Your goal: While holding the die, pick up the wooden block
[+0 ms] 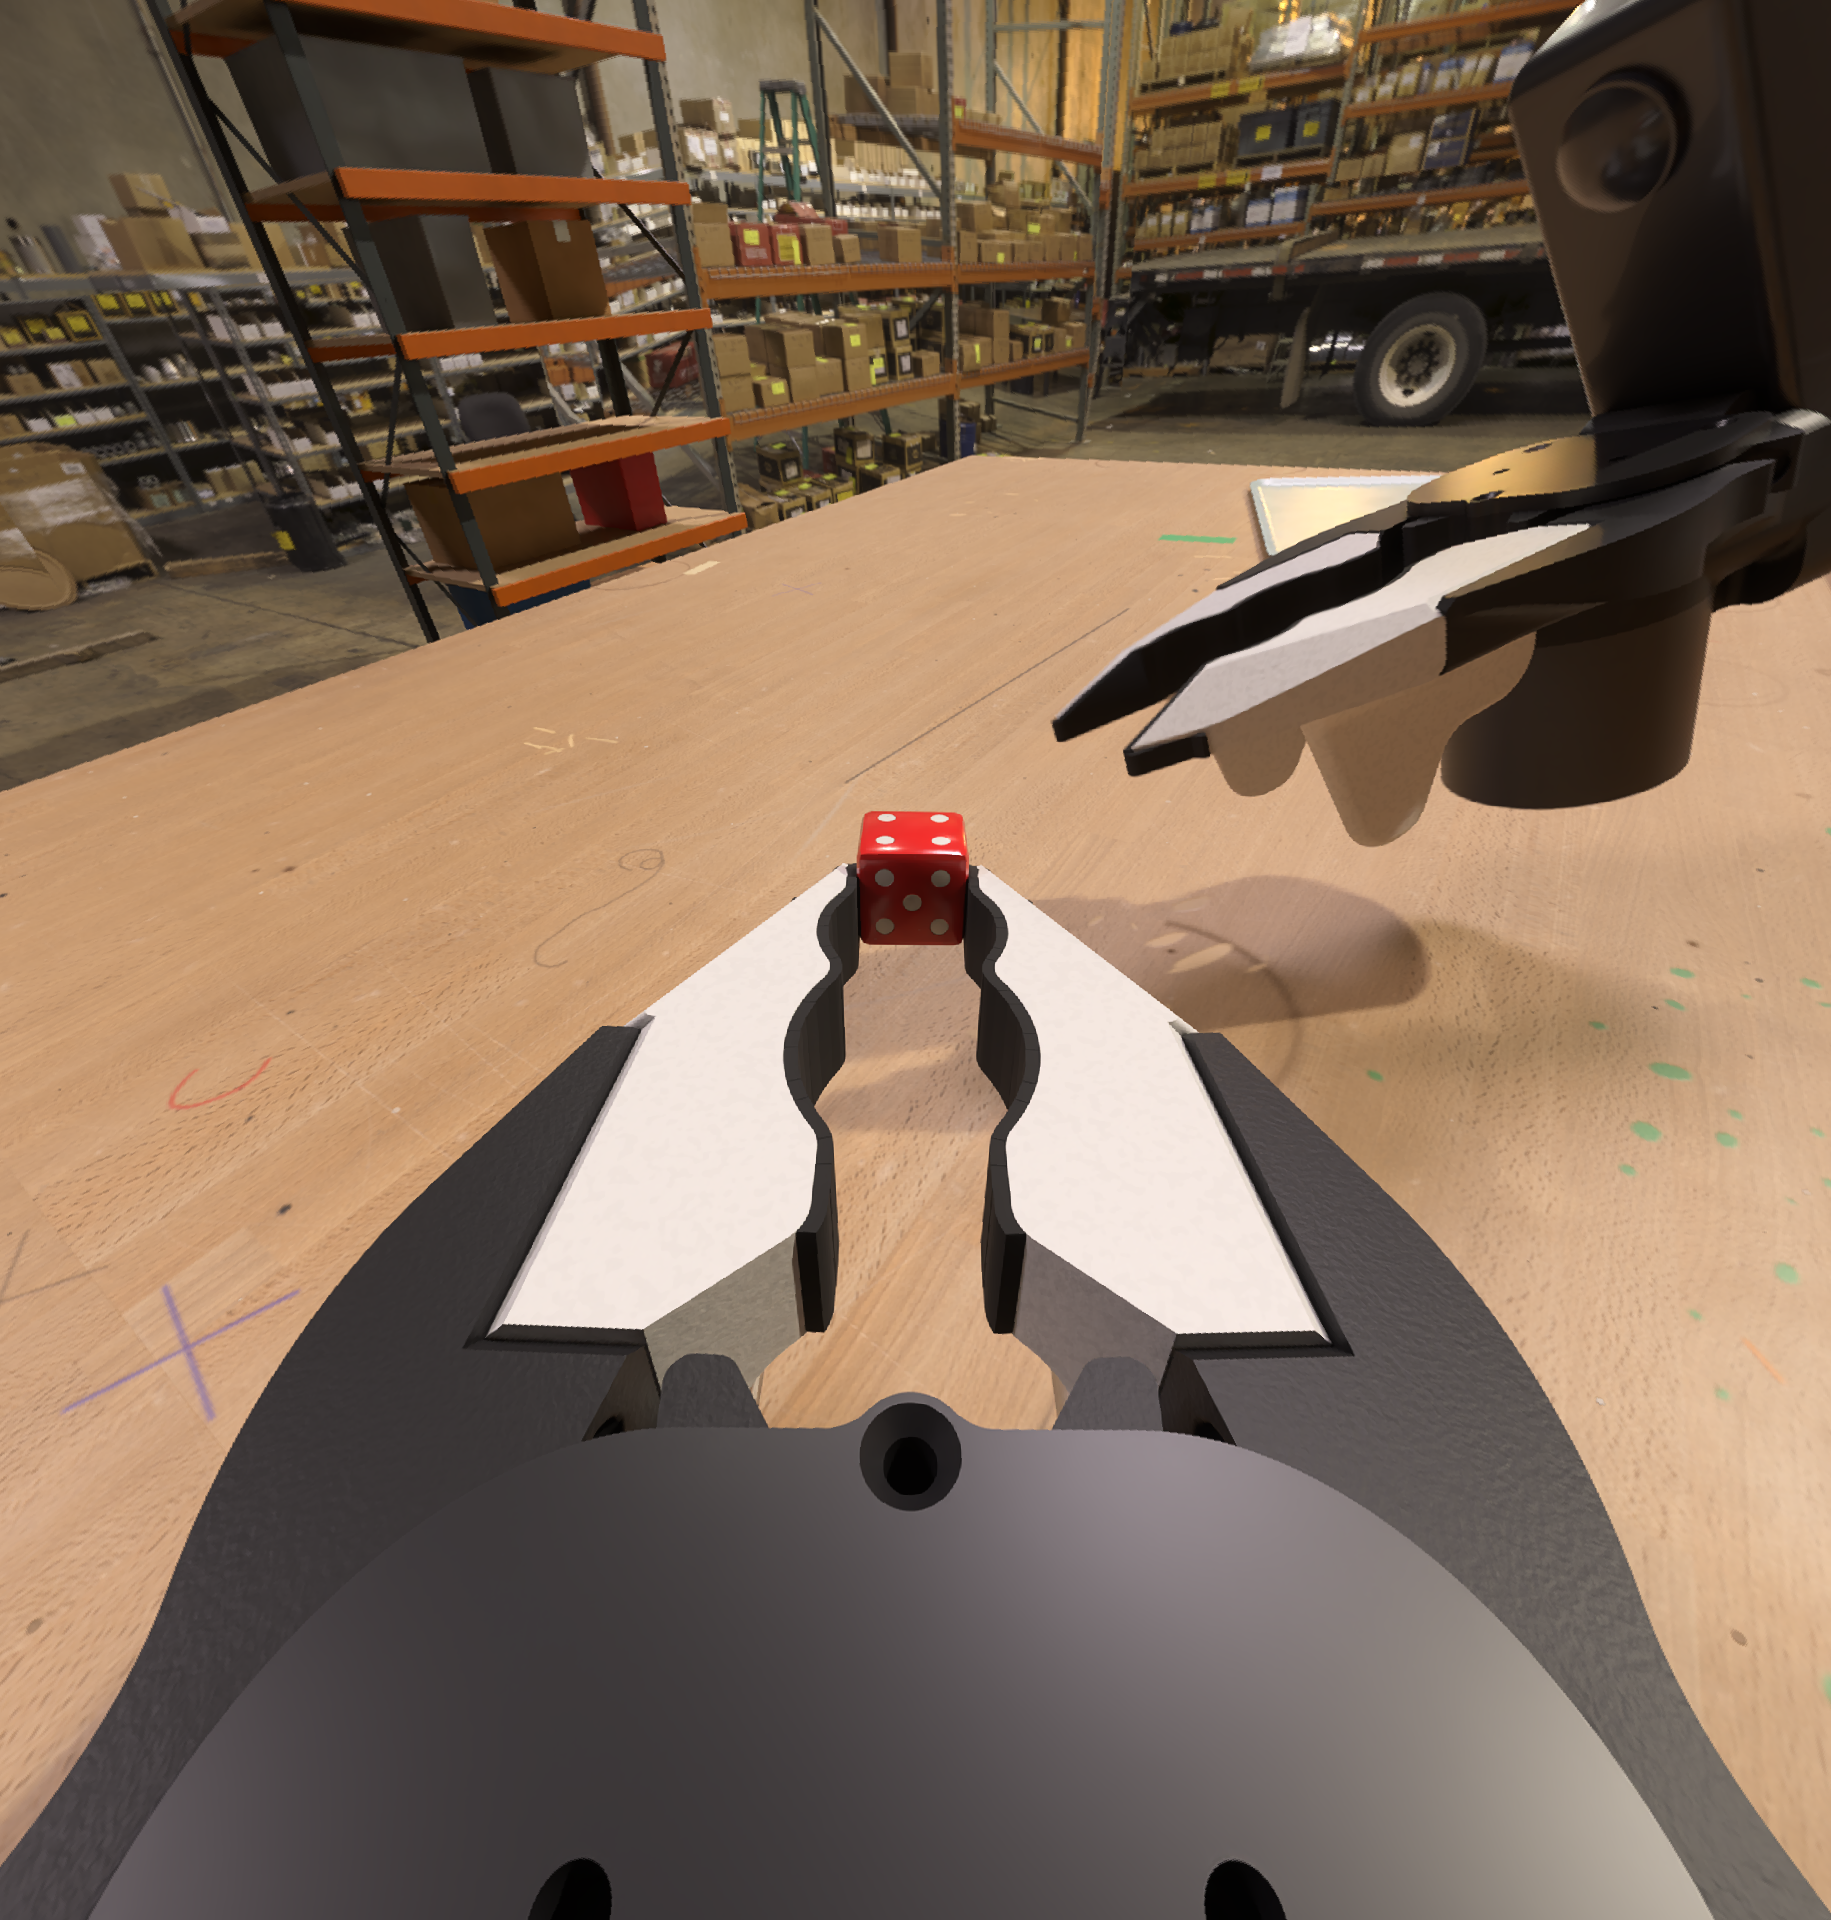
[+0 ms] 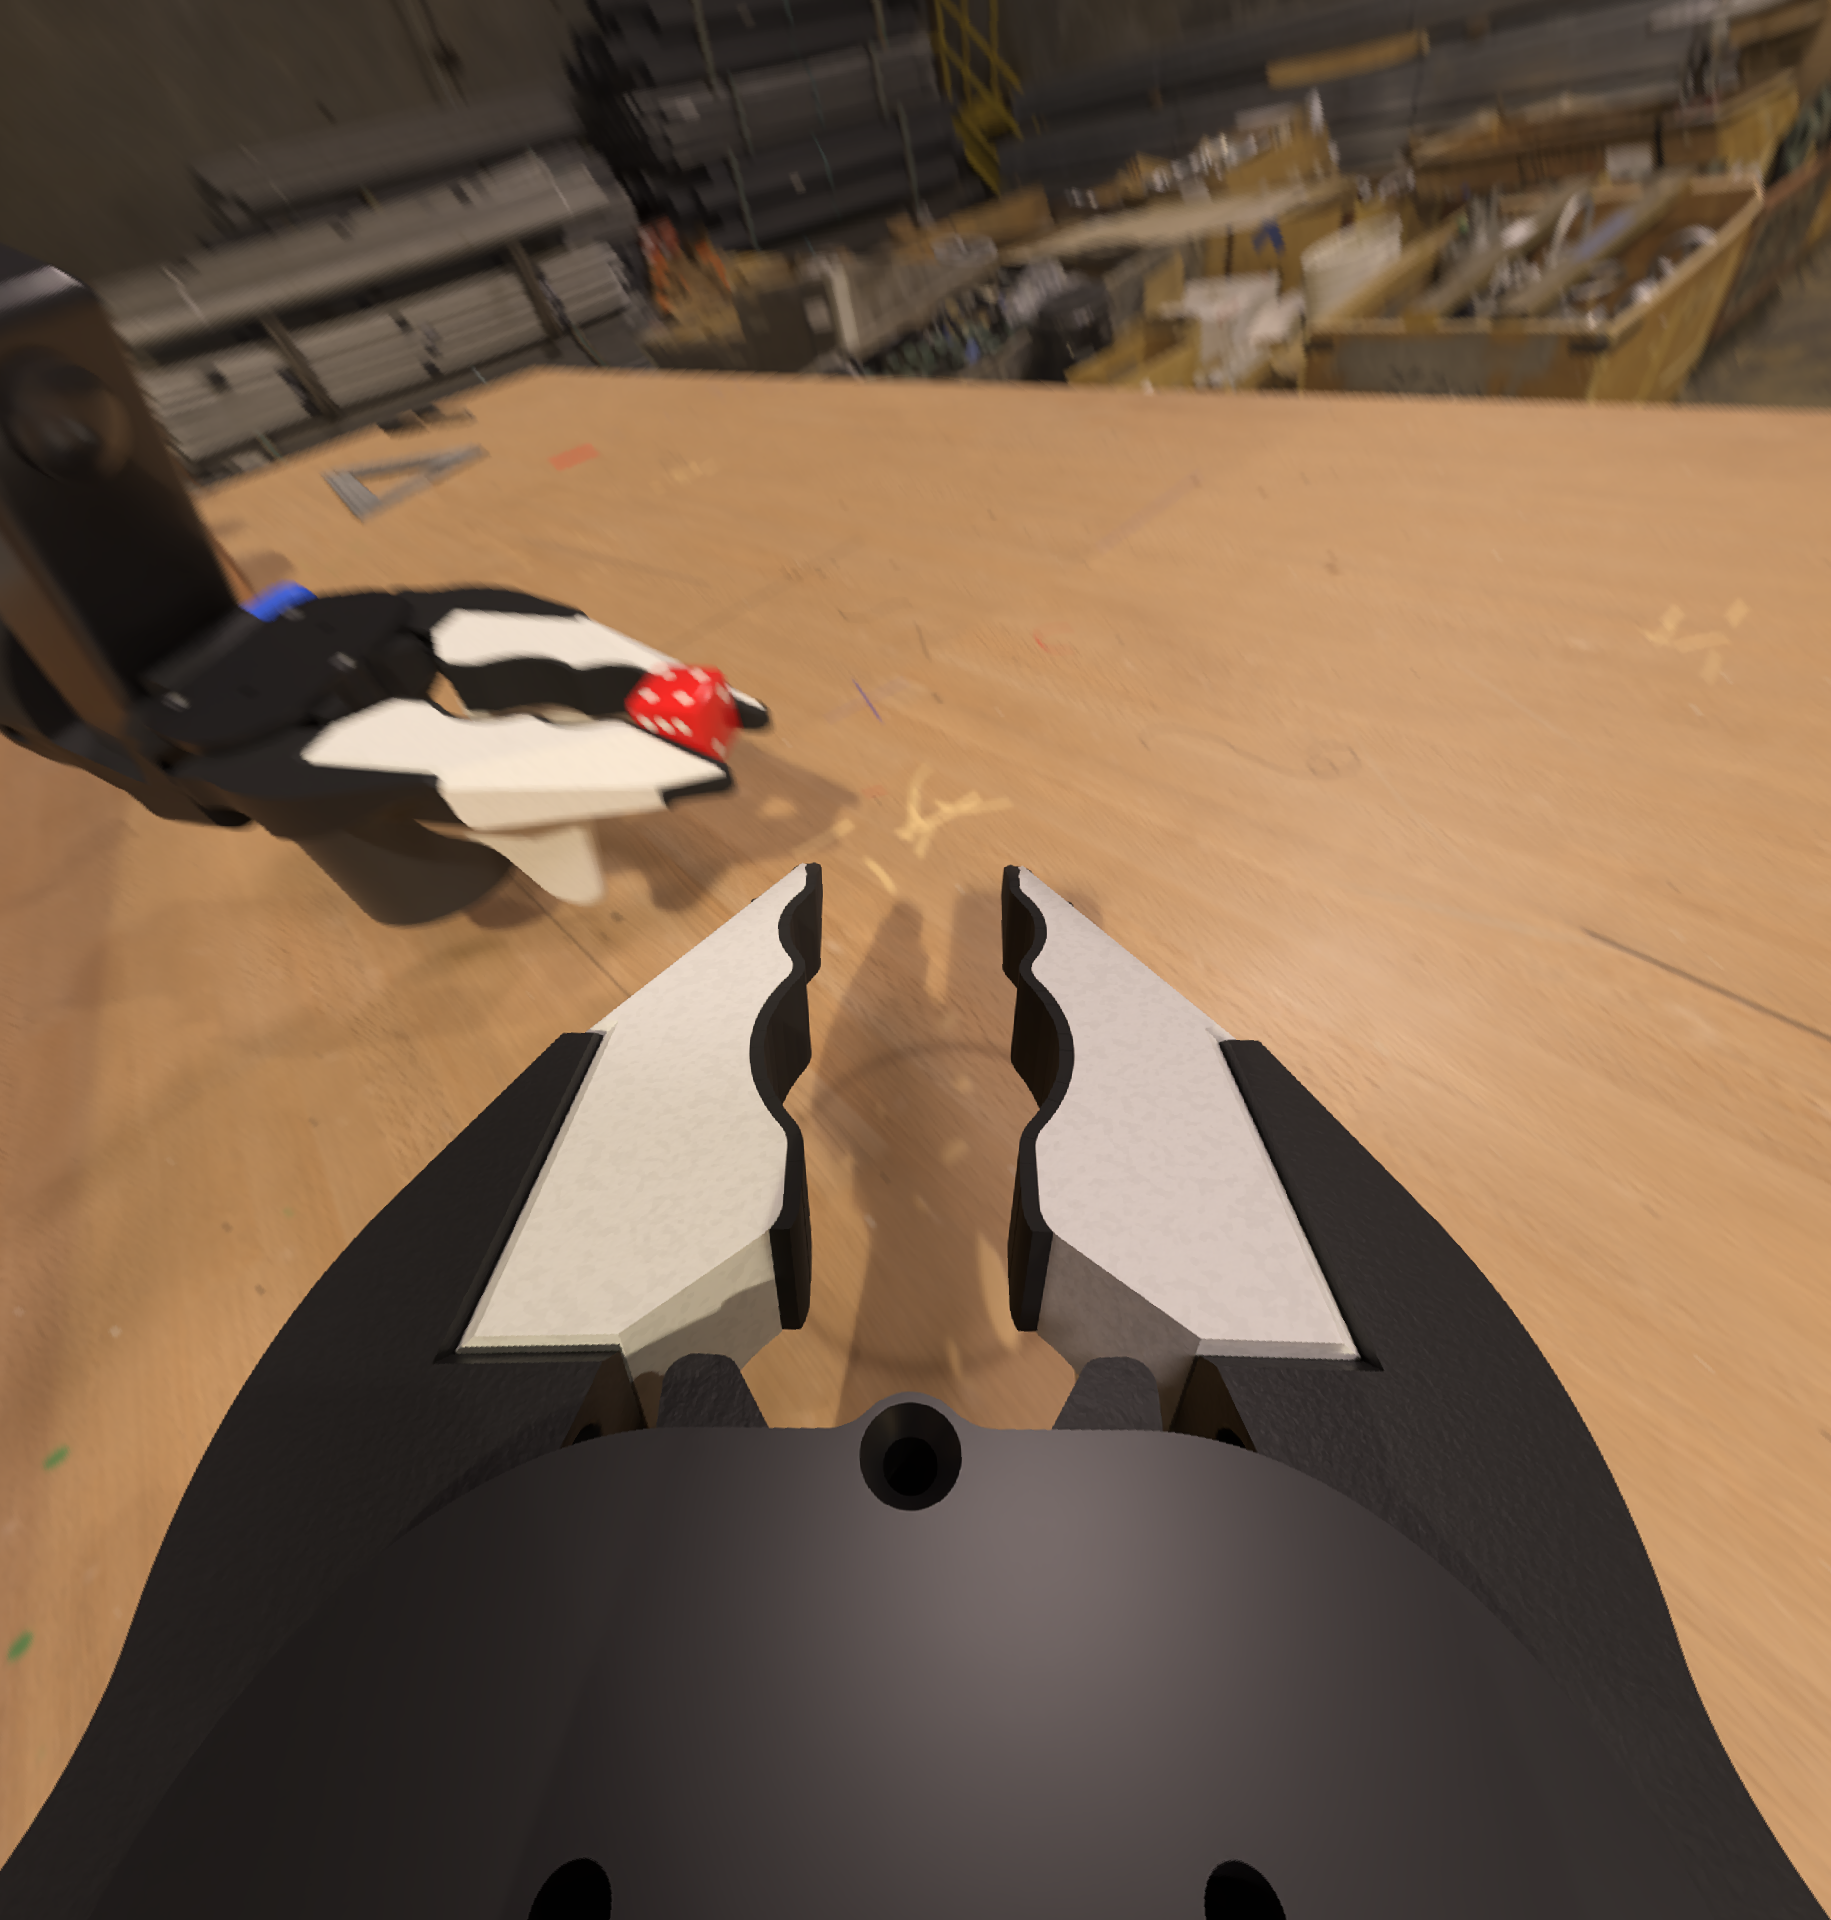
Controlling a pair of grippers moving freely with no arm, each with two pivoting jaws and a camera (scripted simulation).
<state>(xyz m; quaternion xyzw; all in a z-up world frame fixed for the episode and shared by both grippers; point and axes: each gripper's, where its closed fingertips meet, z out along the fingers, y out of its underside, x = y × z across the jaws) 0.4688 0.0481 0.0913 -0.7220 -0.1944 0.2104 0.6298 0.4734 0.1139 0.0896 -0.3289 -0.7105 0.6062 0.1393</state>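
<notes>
Die: the red die (image 1: 911, 879) is sitting pinched at the very fingertips, above the wooden table (image 1: 682, 727).
Left gripper: the left gripper (image 1: 911, 894) is grasping the die, its jaws clenched on both sides.
Right gripper: the right gripper (image 2: 909, 883) is hovering over the table with jaws parted, gripping nothing.
Wooden block: not appearing in either view.
Background: a pale tray (image 1: 1326, 504), perhaps, is lying near the table's far edge, partly hidden.

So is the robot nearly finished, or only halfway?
About halfway. Done: the left gripper is pinching the red die above the table. In hand: the right gripper hangs open and empty. Left: picking up the wooden block, which neither view shows.
</notes>
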